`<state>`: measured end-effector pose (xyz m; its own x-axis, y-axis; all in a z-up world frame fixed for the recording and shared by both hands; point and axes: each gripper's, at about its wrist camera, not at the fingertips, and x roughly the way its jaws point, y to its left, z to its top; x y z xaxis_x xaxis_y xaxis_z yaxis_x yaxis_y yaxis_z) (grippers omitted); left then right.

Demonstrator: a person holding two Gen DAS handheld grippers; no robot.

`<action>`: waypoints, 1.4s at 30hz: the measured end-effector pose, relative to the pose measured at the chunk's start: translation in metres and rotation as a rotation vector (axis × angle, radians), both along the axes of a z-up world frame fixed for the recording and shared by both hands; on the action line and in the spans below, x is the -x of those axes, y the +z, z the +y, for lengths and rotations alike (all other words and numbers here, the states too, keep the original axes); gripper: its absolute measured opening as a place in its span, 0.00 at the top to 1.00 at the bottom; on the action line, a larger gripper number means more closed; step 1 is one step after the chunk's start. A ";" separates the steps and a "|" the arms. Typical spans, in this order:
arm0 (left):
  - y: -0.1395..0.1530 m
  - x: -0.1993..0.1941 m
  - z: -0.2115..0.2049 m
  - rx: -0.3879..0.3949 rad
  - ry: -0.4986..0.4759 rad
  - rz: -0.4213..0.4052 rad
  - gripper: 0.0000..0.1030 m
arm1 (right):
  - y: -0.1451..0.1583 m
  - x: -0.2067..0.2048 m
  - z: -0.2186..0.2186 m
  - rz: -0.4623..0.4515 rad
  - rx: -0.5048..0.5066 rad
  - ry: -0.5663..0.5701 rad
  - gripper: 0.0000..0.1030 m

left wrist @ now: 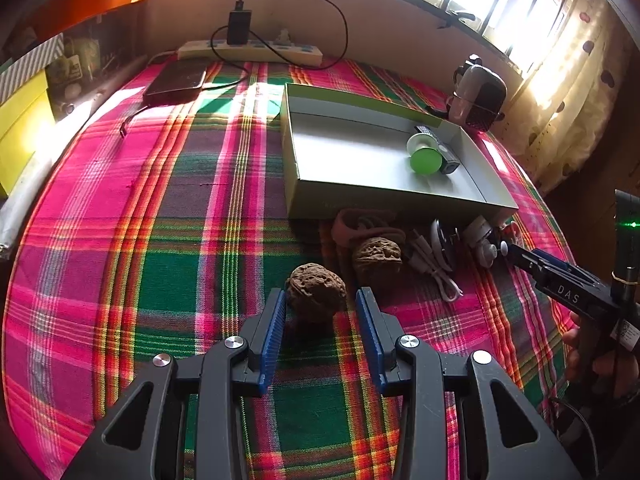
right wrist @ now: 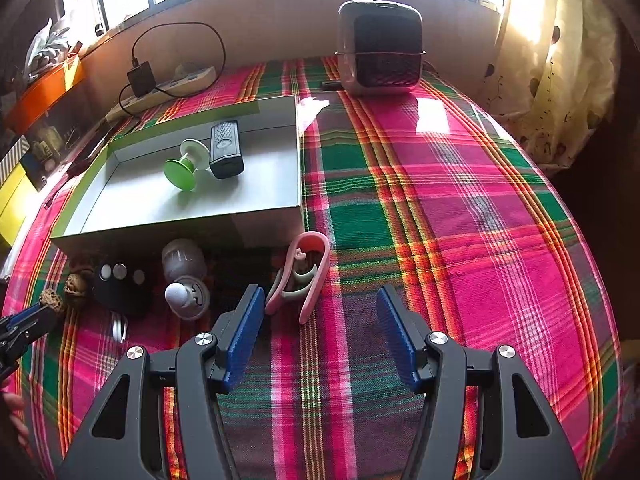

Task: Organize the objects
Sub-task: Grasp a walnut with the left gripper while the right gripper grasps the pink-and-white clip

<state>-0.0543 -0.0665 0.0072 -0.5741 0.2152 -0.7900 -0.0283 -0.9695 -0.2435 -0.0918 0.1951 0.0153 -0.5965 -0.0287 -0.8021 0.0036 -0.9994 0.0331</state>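
Near walnut (left wrist: 316,292) lies on the plaid tablecloth (left wrist: 160,240), between the blue pads of the left gripper (left wrist: 321,300); jaws stand partly open, one pad at the nut's left edge, a visible gap on the other side, so no grip. Second walnut (left wrist: 377,258) sits just beyond and to the right, near a white cable (left wrist: 434,270) and a pinkish clip (left wrist: 362,226). Behind these, the open grey box (left wrist: 304,152) rests on the cloth; it holds a green-and-white spool (left wrist: 425,154) touching a small dark device (left wrist: 438,148). Right gripper (right wrist: 320,304) hovers with jaws wide and nothing clamped; the pink clip's (right wrist: 300,272) near end lies just beside its left pad. To the left of that clip in the right wrist view: a white rounded gadget (right wrist: 186,294), a black item with three round discs (right wrist: 120,284), both close to the box's front wall (right wrist: 180,232). Farther back: power strip (left wrist: 248,50) with a black charger (left wrist: 239,26), a dark flat device (left wrist: 176,82), a small heater (right wrist: 380,44) by the window wall.
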 end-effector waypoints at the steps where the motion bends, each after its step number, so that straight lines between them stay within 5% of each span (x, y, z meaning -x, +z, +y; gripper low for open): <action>1: -0.001 0.001 0.001 0.003 0.002 -0.005 0.66 | 0.000 0.000 -0.001 0.000 0.004 0.006 0.43; 29: -0.004 0.012 0.005 0.037 0.064 -0.007 0.69 | -0.005 0.008 0.005 0.026 -0.024 -0.005 0.43; 42: -0.003 0.012 0.006 0.055 0.065 -0.003 0.71 | -0.004 0.004 0.012 0.039 -0.004 -0.028 0.70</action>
<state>-0.0662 -0.0600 0.0037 -0.5826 0.1341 -0.8016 0.0359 -0.9811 -0.1903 -0.0956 0.2068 0.0117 -0.6279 -0.0083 -0.7782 -0.0229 -0.9993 0.0291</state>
